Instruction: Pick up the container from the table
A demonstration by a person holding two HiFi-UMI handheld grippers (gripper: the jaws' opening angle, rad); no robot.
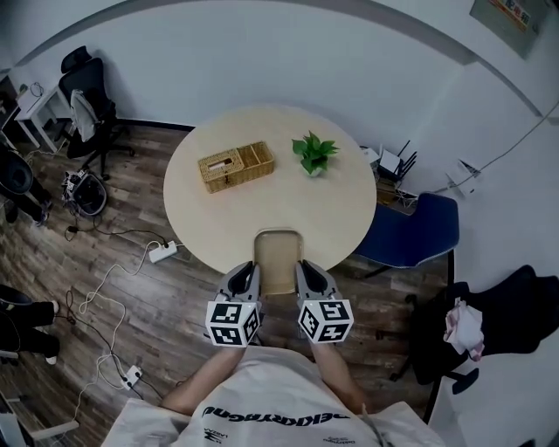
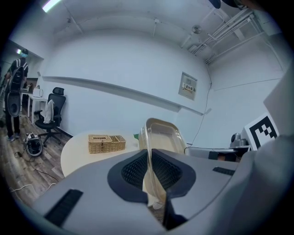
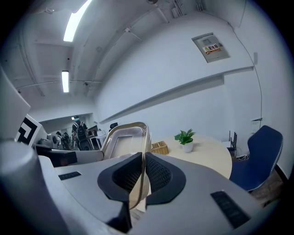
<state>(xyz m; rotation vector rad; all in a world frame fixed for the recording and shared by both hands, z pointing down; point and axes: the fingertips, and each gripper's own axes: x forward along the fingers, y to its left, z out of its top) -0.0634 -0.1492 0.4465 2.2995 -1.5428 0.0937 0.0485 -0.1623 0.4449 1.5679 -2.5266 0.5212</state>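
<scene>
No text legible. Shirt (image 1: 262,412): dark lettering, upside down, unreadable. Wall panel (image 3: 210,47): red label, too small. Wall poster (image 1: 511,16): blurred. Cubes on left gripper (image 1: 247,276) and right gripper (image 1: 307,274): square markers, no characters.

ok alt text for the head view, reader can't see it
The left gripper and right gripper each clamp a long side of a clear container at the near edge of a round table. A wicker basket and a potted plant sit farther back.
</scene>
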